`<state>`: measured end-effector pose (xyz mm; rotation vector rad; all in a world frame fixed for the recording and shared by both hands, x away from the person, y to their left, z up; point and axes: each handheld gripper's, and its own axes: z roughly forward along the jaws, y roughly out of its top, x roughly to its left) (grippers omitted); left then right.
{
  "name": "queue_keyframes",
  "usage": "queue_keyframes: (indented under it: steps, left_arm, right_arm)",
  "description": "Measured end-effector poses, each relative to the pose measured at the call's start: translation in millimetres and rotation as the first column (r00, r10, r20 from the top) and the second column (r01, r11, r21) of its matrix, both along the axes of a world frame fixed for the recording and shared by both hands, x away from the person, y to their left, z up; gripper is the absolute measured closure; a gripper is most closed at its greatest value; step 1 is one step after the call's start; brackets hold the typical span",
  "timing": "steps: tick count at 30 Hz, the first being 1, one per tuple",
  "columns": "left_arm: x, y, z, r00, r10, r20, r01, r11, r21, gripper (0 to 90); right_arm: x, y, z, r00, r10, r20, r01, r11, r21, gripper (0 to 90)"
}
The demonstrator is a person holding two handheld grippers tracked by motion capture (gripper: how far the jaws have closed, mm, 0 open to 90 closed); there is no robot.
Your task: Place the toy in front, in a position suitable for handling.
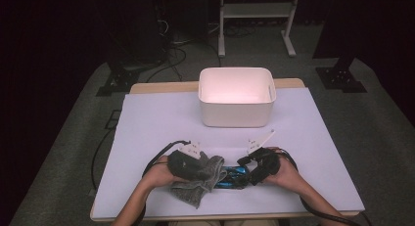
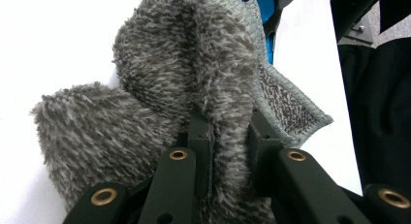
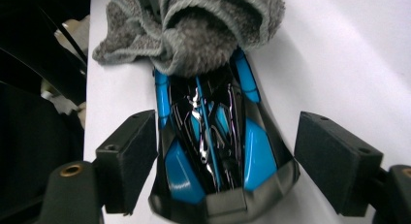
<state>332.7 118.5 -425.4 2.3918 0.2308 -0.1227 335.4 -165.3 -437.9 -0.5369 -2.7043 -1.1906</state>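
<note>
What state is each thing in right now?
Cloth: bunched, clamped in left gripper, draped over the car's far end.
Toy car: on the table, between the open right gripper jaws, left pad at its side, right pad apart.
Bin: upright, empty.

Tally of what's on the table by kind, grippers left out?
Grey fluffy cloth: 1
Blue and black toy car: 1
White bin: 1
Total: 3
</note>
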Motion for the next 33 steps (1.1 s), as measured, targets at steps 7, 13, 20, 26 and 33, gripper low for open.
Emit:
queue_keyframes:
  steps: [7, 13, 20, 26, 33]
  left_arm:
    - [-2.1, -0.1, 0.6, 0.9999, -0.008, -0.007, 0.008, 0.9999, 0.010, 76.2]
    - [-4.9, -5.9, 7.8, 0.9989, -0.021, 0.041, 0.020, 0.9994, 0.028, 76.2]
    - [2.8, -9.4, 19.9, 0.9993, -0.016, 0.035, 0.017, 0.9995, -0.026, 76.2]
    - [12.8, -8.9, 23.8, 0.9998, 0.020, -0.007, -0.020, 0.9988, -0.044, 74.9]
    - [20.3, -20.2, 15.2, 0.9968, 0.011, -0.079, -0.011, 0.9999, -0.007, 70.2]
  right_arm:
    - [7.4, 1.6, -7.7, 0.9969, -0.012, -0.078, 0.012, 1.000, -0.006, 25.7]
    - [10.9, -0.4, -14.2, 0.9874, -0.030, -0.156, 0.034, 0.999, 0.023, 25.7]
    - [5.6, 1.1, -11.2, 0.9933, -0.032, -0.111, 0.033, 0.999, 0.009, 25.8]
    - [-8.9, 5.1, -2.4, 0.9997, -0.011, 0.023, 0.012, 1.000, -0.026, 26.1]
    - [-23.0, 2.2, -1.3, 0.9914, -0.005, 0.131, 0.008, 1.000, -0.020, 37.2]
